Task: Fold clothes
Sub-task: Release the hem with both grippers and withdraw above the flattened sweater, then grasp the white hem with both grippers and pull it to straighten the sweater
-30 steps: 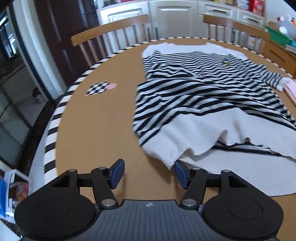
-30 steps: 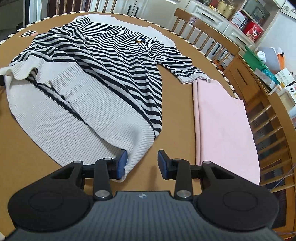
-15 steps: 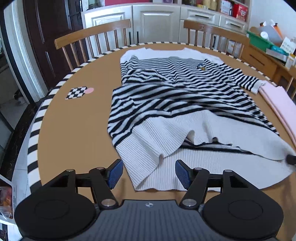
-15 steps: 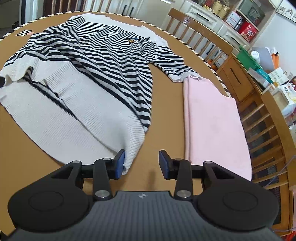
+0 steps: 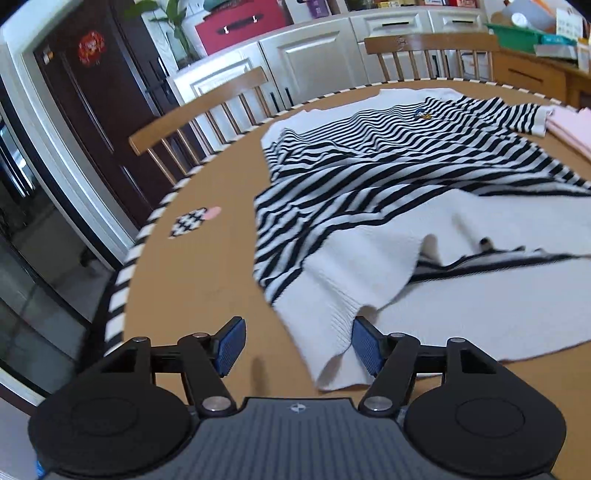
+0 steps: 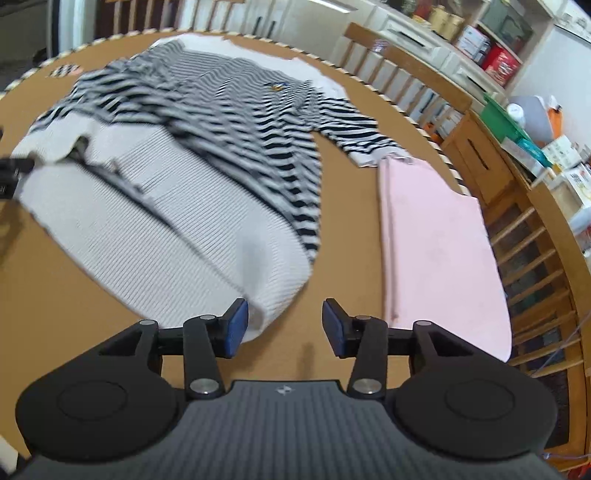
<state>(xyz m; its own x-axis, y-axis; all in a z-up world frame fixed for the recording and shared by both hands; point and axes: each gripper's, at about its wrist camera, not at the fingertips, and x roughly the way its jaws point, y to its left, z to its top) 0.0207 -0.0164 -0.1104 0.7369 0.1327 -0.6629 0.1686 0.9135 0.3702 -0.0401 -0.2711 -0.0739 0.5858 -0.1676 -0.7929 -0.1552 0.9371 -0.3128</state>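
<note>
Handling the soft, limp striped sweater [image 5: 424, 192] spread across the bench [image 5: 192, 280], you should pinch its thick white ribbed hem [image 6: 273, 295] at lower centre; left tongs [image 5: 297, 345] and right tongs [image 6: 282, 325], just widening, gape empty.

Striped sweater [image 5: 388, 177] on round table [image 5: 207, 280]

Table: I see a round brown table [image 5: 207, 280] with a black-and-white striped rim.
Chairs: slatted wooden chairs [image 5: 207, 110] stand around its far edge; more [image 6: 413, 74] show in my right view.
Cabinets: white panelled cabinets [image 5: 314, 62] line the back wall.
Door: a dark wooden door [image 5: 92, 96] in a white frame is on my left.
Storage: a red box [image 5: 240, 24] sits on the cabinets; a wooden sideboard [image 6: 476, 155] carries a green tray [image 6: 506, 118].
</note>
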